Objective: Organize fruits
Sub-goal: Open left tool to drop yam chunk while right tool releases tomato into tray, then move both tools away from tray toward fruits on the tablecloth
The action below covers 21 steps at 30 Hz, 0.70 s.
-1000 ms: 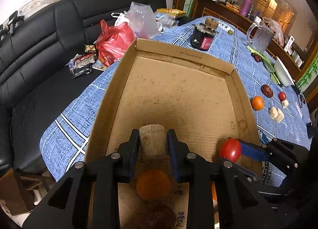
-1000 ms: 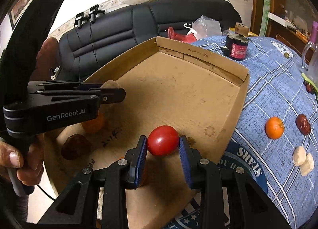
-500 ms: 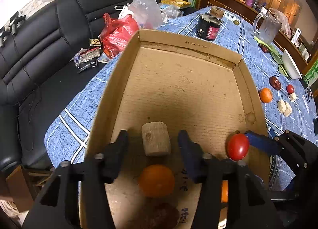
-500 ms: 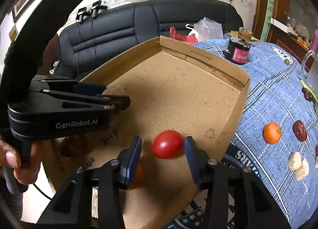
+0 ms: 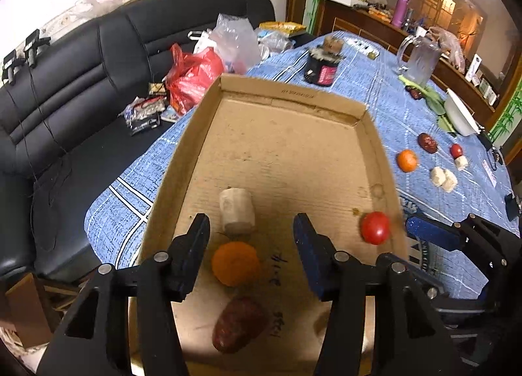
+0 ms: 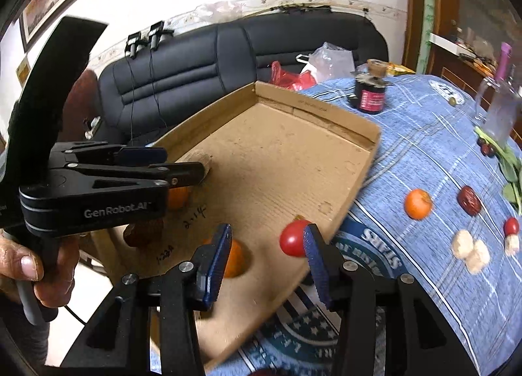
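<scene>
Cardboard tray [image 5: 368,121] on a blue tablecloth [image 5: 365,82], holding five items. Pale cylindrical chunk [image 5: 236,215] lay on the tray floor just ahead of the left gripper [image 5: 251,239]. Orange [image 5: 235,263] sat below it, between the left gripper's fingers but untouched. Dark red date [image 5: 239,323] lay nearest the camera. Tomato [image 5: 375,227] rested near the tray's right wall. A second orange [image 6: 235,260] sat partly hidden behind the right gripper's left finger.

Left gripper: jaws wide apart, holding nothing.
Right gripper [image 6: 267,252]: jaws wide apart, empty; the tomato [image 6: 293,239] just inside its right finger, whether touching cannot be told.

On the cloth right of the tray: loose orange [image 5: 406,160], date [image 5: 427,142], small tomato [image 5: 456,150], pale chunks [image 5: 443,177]. Further back: dark jar [image 5: 321,66], glass jug [image 5: 421,61].
</scene>
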Each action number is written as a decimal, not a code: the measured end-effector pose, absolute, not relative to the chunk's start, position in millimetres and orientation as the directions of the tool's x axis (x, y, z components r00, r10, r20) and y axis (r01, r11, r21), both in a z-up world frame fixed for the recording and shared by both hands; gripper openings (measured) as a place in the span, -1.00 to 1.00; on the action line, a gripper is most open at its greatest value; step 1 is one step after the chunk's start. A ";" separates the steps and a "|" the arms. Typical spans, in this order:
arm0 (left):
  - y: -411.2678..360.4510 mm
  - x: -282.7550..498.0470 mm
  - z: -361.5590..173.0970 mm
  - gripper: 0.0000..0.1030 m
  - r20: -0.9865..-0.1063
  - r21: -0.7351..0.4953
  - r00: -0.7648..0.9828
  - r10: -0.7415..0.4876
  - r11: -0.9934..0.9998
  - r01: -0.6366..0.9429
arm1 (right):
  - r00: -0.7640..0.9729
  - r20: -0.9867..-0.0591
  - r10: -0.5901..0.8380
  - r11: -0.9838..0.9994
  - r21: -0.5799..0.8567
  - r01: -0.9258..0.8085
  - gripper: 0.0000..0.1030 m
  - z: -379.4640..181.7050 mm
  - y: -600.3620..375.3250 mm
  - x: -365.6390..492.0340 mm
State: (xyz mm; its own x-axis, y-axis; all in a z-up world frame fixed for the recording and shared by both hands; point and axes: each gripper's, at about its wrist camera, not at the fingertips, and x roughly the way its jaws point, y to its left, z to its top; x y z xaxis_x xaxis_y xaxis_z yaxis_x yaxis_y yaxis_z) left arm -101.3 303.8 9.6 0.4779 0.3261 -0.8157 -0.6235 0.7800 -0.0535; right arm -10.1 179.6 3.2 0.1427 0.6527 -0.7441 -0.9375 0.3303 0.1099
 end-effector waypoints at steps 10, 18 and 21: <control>266.5 -99.7 23.9 0.01 -0.791 -0.063 0.529 0.308 0.819 -0.571 | 0.196 -0.714 0.672 0.421 0.152 -0.894 -0.08 14.5 121.1 4.2; 232.2 -89.9 26.8 0.01 -0.787 -0.075 0.557 0.264 0.855 -0.512 | 0.254 -0.711 0.655 0.513 0.172 -0.841 -0.08 14.7 66.7 20.5; 221.6 -85.4 27.4 0.01 -0.788 -0.083 0.564 0.245 0.867 -0.492 | 0.274 -0.712 0.647 0.545 0.181 -0.819 -0.08 12.3 48.2 25.5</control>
